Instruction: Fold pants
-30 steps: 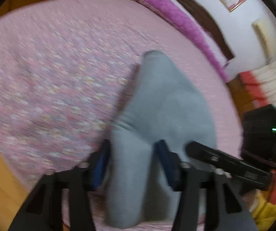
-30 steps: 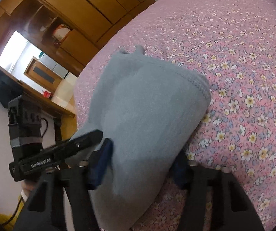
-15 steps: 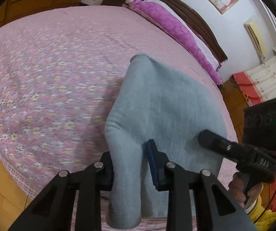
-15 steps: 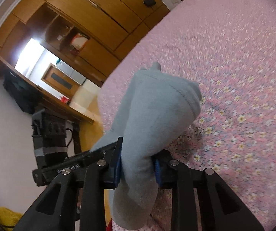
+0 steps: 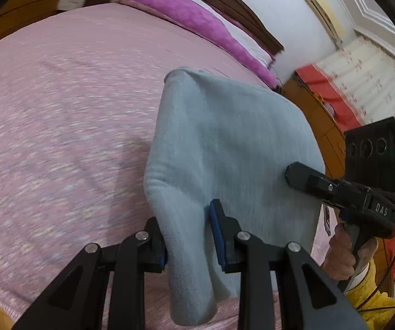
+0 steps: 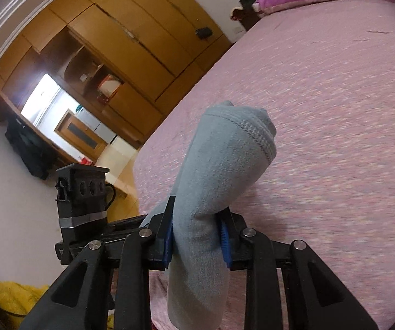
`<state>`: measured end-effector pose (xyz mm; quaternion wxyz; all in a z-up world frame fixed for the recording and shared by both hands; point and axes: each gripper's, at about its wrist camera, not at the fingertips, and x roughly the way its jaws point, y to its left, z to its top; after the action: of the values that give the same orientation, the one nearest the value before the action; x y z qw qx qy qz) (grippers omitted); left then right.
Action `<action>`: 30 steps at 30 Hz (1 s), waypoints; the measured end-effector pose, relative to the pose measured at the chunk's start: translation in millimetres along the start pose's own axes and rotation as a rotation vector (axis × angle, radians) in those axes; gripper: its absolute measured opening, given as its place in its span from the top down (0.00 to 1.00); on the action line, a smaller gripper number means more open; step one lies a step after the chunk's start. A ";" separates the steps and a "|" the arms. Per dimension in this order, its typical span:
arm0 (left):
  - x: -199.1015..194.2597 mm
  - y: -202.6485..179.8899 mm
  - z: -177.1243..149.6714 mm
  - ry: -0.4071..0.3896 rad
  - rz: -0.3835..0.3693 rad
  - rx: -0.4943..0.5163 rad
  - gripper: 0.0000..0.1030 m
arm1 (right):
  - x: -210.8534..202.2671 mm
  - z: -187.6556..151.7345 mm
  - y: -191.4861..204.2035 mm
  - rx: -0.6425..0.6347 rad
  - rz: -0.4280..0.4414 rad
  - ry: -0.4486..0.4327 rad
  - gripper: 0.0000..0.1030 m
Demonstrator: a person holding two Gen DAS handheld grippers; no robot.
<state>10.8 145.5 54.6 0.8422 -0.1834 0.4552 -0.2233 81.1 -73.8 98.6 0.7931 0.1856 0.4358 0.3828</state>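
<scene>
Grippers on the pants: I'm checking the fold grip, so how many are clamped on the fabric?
2. The left gripper pinches one end of the grey pants; the right gripper pinches the other.

The pants (image 5: 225,148) are showing a plain pale grey-blue, fleecy, with a ribbed band of the same grey along one edge in the right wrist view. The bed cover (image 5: 60,96) is reading as pink with what is probably a small pale flower print, though blur is smearing it into flecks. The pillow (image 5: 197,19) is glowing bright magenta against a dark brown headboard (image 5: 241,8). The wardrobe (image 6: 131,41) is showing honey-brown wood. Both grippers are black with blue pads (image 5: 216,233). A sleeve (image 5: 368,299) is showing mustard yellow, and the curtain (image 5: 362,88) cream over red.
</scene>
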 end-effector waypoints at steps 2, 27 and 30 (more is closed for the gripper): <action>8.9 -13.0 6.0 0.012 -0.003 0.028 0.74 | -13.3 0.3 -12.0 0.015 -0.010 -0.013 0.80; 148.4 -85.5 21.9 0.134 0.034 0.203 0.70 | -52.7 -22.4 -193.2 0.242 -0.185 -0.011 0.78; 147.7 -89.6 23.1 0.143 0.044 0.186 0.70 | -55.7 -26.5 -200.0 0.266 -0.162 -0.023 0.76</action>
<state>83.4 -6.9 11.3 0.8256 -0.0781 0.4954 -0.2587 129.9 -245.2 -11.1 0.7948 0.2576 0.4872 0.2542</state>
